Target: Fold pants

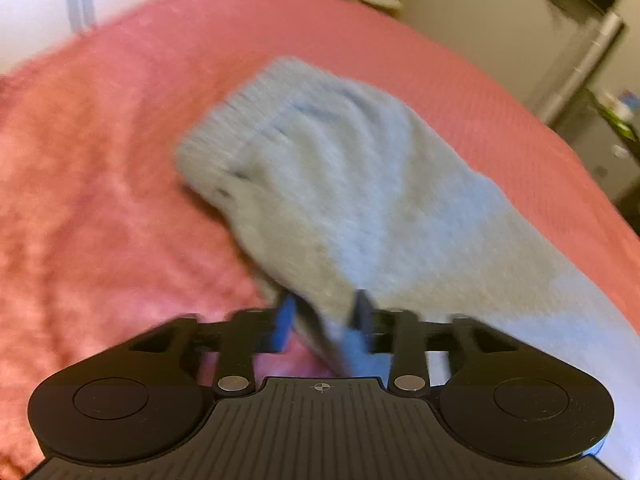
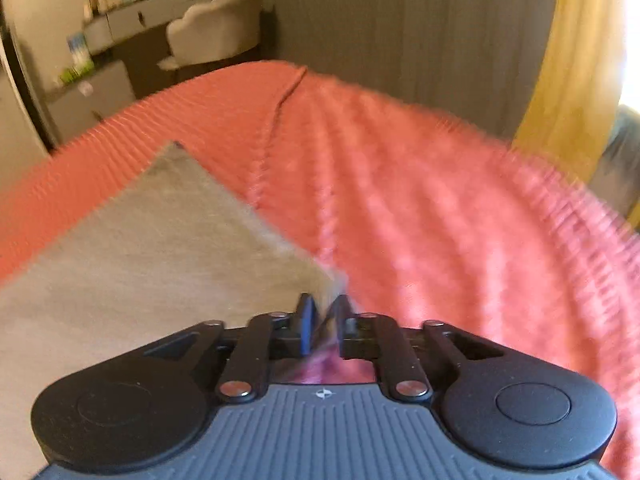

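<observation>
Left gripper (image 1: 324,312): 2 fingers partly apart, grey-blue pants (image 1: 340,184) fabric bunched between them, blur hides whether the pads press it. Right gripper (image 2: 323,322): nearly closed, pinching a corner of the pants (image 2: 152,248). Pants lie across a salmon-pink ribbed blanket (image 1: 100,200) on the bed, ribbed cuff (image 1: 224,128) at the far end. Beyond: pale scalloped chair (image 2: 220,28), grey dresser (image 2: 132,20), yellow curtain (image 2: 576,72).

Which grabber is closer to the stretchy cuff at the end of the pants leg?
Left. The left gripper has the leg's fabric between its fingers, with the cuff just ahead. The right gripper pinches a corner; no cuff shows there.
</observation>
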